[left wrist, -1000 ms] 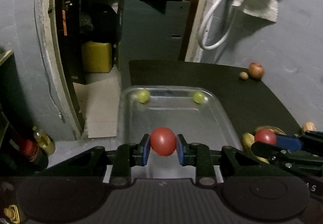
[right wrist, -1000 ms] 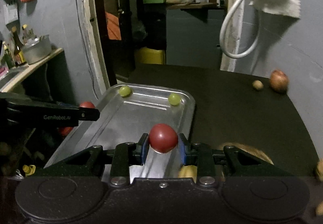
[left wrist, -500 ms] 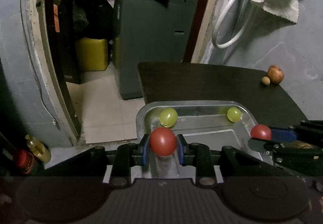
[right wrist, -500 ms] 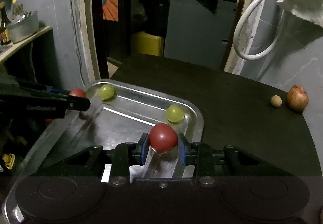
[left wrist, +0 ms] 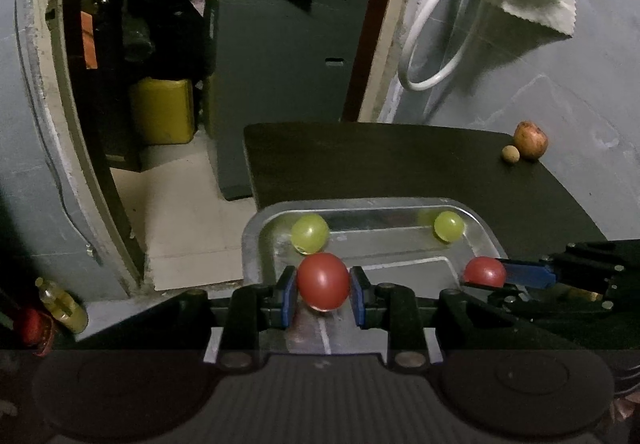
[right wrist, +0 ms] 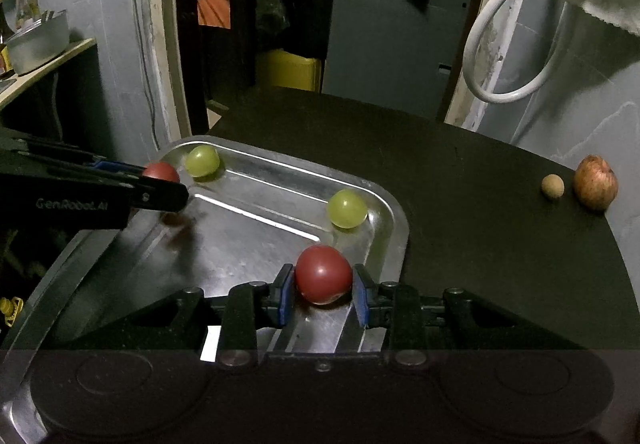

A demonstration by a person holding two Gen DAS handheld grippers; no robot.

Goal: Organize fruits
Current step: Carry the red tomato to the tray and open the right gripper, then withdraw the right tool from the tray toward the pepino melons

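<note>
My left gripper [left wrist: 323,290] is shut on a red tomato [left wrist: 323,281] and holds it over the far left part of the metal tray [left wrist: 256,228], just in front of a green fruit [left wrist: 310,233]. My right gripper [right wrist: 323,290] is shut on a second red tomato [right wrist: 323,280] over the tray's far right part [right wrist: 394,220], near another green fruit [right wrist: 347,209]. Each gripper shows in the other's view, the right [left wrist: 486,271] and the left [right wrist: 160,174], each with its tomato.
A reddish apple [right wrist: 595,183] and a small tan ball [right wrist: 553,186] sit at the far right of the dark table [right wrist: 460,172], by the wall. The table's left edge drops to the floor beside a doorway. A white hose and a cloth hang on the right wall.
Both grippers have moved forward over the tray toward its far end, each still holding its tomato. The green fruits now lie close in front of them.
</note>
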